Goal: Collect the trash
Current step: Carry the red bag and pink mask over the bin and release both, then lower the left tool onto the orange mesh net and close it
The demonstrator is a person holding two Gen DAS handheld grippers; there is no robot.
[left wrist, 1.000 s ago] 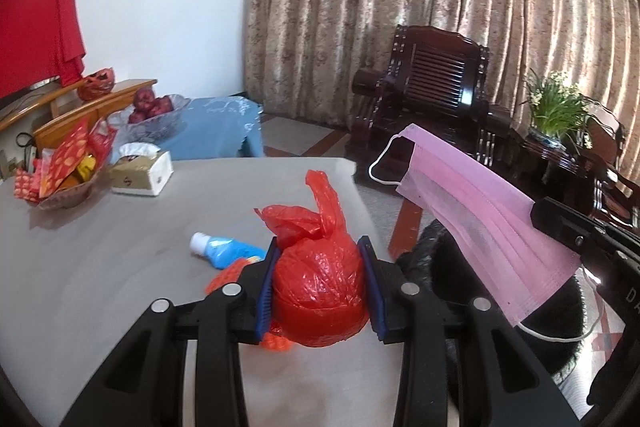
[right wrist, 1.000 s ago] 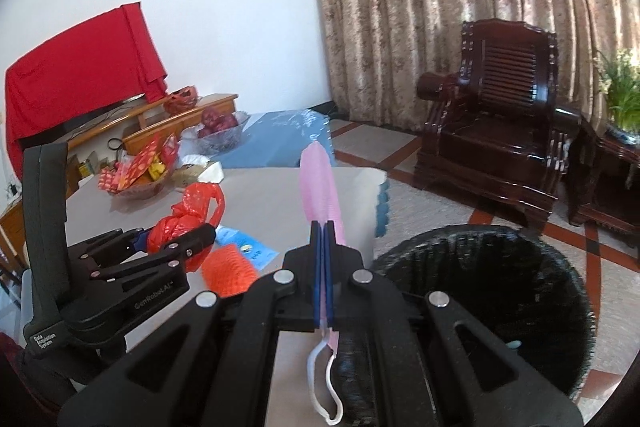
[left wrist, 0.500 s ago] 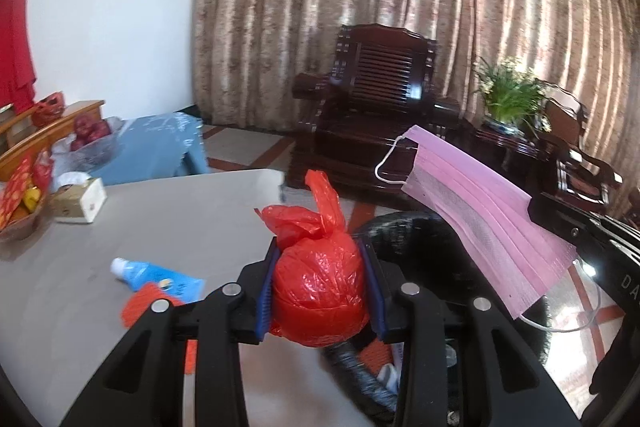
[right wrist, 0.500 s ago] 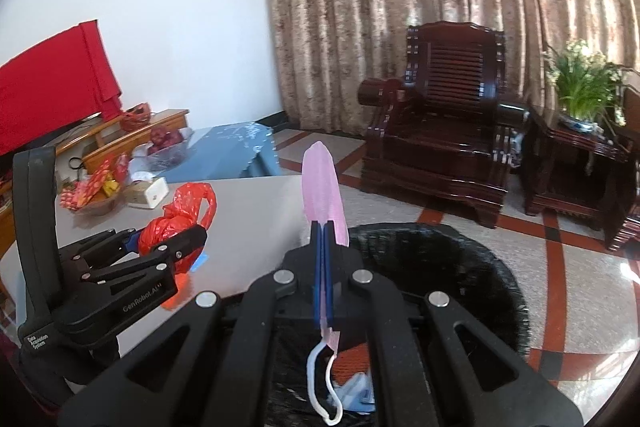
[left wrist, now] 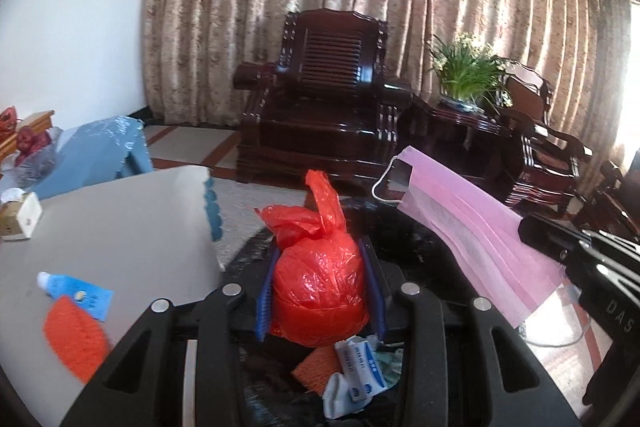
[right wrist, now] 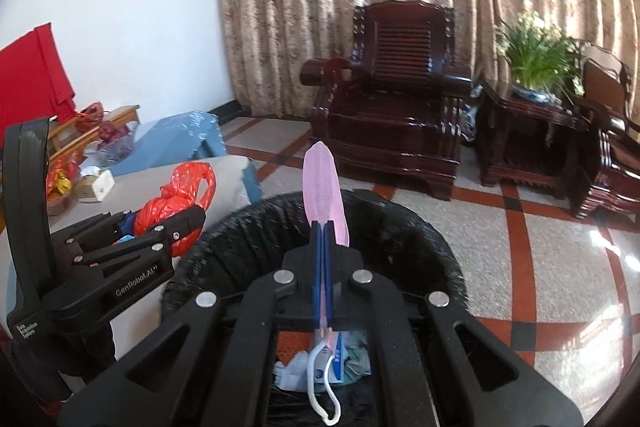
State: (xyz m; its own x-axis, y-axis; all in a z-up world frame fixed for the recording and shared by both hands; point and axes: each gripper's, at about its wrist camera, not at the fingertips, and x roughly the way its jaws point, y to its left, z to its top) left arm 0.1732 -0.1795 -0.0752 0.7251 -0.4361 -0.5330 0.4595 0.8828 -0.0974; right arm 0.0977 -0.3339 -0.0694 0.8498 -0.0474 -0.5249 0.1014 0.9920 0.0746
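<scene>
My left gripper [left wrist: 320, 291] is shut on a knotted red plastic bag [left wrist: 320, 287] and holds it over the near rim of a black-lined trash bin [left wrist: 416, 251]. My right gripper [right wrist: 323, 239] is shut on a pink face mask [right wrist: 322, 187], edge-on, above the bin's opening [right wrist: 400, 223]; the mask also shows in the left wrist view [left wrist: 472, 239]. The left gripper with the red bag shows in the right wrist view [right wrist: 176, 211], at the bin's left rim. Wrappers and orange netting [left wrist: 320, 367] lie inside the bin.
A grey table [left wrist: 100, 227] stands left of the bin with a blue tube [left wrist: 76, 293], orange netting [left wrist: 74, 343] and a tissue box [left wrist: 16, 219]. A dark wooden armchair [right wrist: 392, 123], a side table with a plant [right wrist: 536, 67] and a blue stool [left wrist: 100, 155] stand beyond.
Both grippers have moved right, off the table and over the trash bin, each still holding its item. The bin's contents are now in view below.
</scene>
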